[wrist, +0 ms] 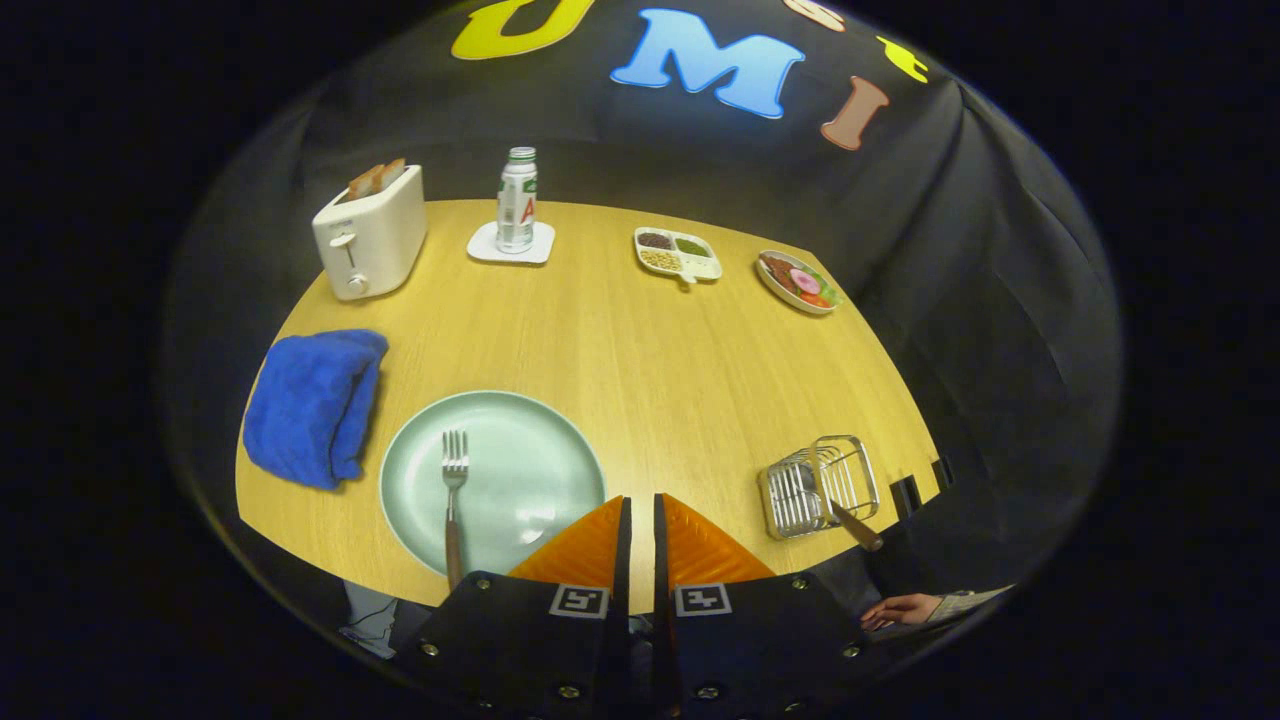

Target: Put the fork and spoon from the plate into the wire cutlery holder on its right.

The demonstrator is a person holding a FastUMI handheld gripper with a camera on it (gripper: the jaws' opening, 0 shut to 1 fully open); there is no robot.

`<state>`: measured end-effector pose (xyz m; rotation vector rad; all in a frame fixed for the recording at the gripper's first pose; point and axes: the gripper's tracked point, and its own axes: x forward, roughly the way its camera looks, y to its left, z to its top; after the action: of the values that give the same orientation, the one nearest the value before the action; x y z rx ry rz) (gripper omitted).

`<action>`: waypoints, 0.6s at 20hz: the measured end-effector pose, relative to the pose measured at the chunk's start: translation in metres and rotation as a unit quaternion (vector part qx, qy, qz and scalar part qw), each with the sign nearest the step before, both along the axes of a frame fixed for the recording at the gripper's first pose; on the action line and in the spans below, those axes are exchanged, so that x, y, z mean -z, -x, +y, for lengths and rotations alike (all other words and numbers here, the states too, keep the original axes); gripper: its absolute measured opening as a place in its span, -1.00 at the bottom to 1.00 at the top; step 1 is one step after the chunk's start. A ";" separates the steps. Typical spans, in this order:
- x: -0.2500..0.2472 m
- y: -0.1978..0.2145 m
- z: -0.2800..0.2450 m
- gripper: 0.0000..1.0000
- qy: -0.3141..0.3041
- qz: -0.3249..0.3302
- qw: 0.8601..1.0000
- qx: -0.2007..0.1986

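Jaws [638, 520] nearly closed, only a thin slit between the tips, nothing held; tips poised above the near tabletop [660, 370] edge, just right of the plate [530, 470]. Lower down, the jaw housing hides the tabletop's near rim and the plate's nearest edge.

Fork [453, 500] lying on the plate's left half, tines pointing away, brown handle running back over the rim; its end partly cut off by the housing. A pale glint on the plate near the left tip, too faint to tell what.

Holder [820, 485] to the right of the jaws, near the tabletop's right corner, appearing tipped toward the viewer. Brown-handled utensil [855, 525] sticking out of it toward the near side; head hidden among the wires, so fork or spoon cannot be told.

Hand [900, 608] with a sleeve resting below the tabletop edge, right of the housing.

Blue towel [315, 405] bunched left of the plate.

Far side, left to right: toaster [370, 240] with bread in its slots, bottle [517, 200] on a coaster [485, 248], divided tray [680, 255] of grains, small dish [798, 282] of food, contents hard to make out.
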<state>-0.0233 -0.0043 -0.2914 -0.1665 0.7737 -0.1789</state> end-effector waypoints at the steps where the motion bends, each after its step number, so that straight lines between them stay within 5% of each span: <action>1: 0.004 0.002 0.011 -0.80 0.000 0.005 1.000 -0.011; 12: 0.051 0.008 0.089 -0.80 -0.015 0.058 0.995 -0.084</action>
<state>-0.0309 0.0850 -0.3420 -0.2152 0.8727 0.0023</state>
